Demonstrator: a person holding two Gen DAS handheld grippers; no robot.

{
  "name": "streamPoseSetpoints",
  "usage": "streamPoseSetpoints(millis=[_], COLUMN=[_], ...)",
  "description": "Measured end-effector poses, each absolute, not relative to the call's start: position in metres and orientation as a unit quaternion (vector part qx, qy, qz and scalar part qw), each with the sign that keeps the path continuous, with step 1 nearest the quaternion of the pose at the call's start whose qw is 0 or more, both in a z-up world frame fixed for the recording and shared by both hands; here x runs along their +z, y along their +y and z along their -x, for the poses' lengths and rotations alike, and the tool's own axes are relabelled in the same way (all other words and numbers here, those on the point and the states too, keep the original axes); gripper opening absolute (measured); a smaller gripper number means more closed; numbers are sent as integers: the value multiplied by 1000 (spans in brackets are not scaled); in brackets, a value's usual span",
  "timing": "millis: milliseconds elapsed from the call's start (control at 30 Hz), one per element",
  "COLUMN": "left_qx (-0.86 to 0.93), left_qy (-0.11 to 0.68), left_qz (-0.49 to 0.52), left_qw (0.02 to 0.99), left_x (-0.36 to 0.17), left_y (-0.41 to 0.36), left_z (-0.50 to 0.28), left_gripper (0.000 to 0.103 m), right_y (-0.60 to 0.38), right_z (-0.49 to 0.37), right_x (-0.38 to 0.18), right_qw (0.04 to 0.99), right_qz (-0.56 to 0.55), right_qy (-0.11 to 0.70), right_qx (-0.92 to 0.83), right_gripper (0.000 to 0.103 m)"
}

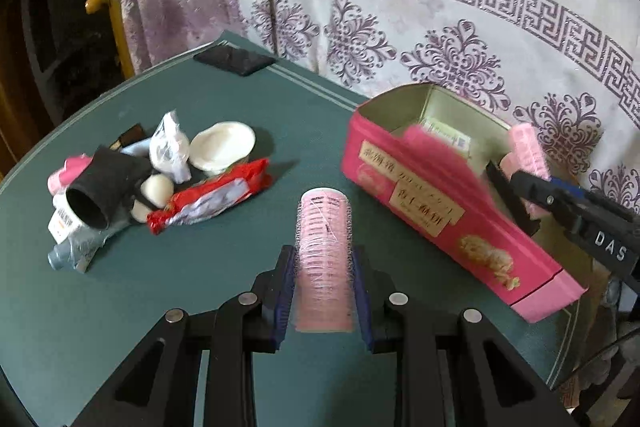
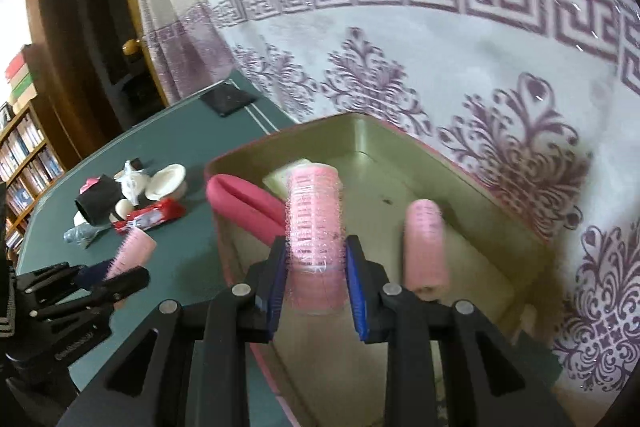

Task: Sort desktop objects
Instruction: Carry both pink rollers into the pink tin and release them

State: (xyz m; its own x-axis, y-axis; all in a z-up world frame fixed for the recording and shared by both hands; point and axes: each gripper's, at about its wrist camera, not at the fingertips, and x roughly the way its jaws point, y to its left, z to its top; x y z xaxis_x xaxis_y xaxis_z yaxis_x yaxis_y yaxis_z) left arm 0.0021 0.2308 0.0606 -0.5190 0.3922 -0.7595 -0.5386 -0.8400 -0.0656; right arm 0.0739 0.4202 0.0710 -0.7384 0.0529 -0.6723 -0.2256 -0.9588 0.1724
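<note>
You have three pink hair rollers: your left gripper (image 1: 324, 283) clamps one (image 1: 325, 255) above the green table (image 1: 200, 267), and your right gripper (image 2: 316, 291) clamps a second (image 2: 316, 231) over the pink tin (image 2: 400, 131). A third roller (image 2: 425, 243) lies inside the tin at the second roller's three o'clock, and the clutter pile (image 1: 160, 179) sits at ten o'clock of the left gripper.

The right gripper (image 2: 316, 267) clamps a pink hair roller (image 2: 314, 223) above the open tin box (image 2: 400, 147), where another roller (image 2: 424, 243) lies beside a pink foam curler (image 2: 244, 203).
</note>
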Motion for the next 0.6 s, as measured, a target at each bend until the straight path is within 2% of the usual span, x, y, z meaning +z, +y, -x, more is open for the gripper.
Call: streamPoseSetpoints(millis=[267,333,400,600], left_qx=[867,864,861,842], left_qy=[113,121,124,114], left_qz=[379,372,367,360], left_qw=[303,316,331,385], left_x=[87,92,96,107], left_y=[268,281,294,336], left_z=[-9,-12,-15,-21], left_gripper=[29,29,29,29], right_y=[437,442,448,459], right_z=[-91,-97,-102,-117], right_x=[75,77,78,79], right_qw=[67,70,74,96], right_qz=[342,337,333,324], right_qy=[140,145,150,147], right_qx=[927,927,928,930], right_gripper=[32,34,43,43])
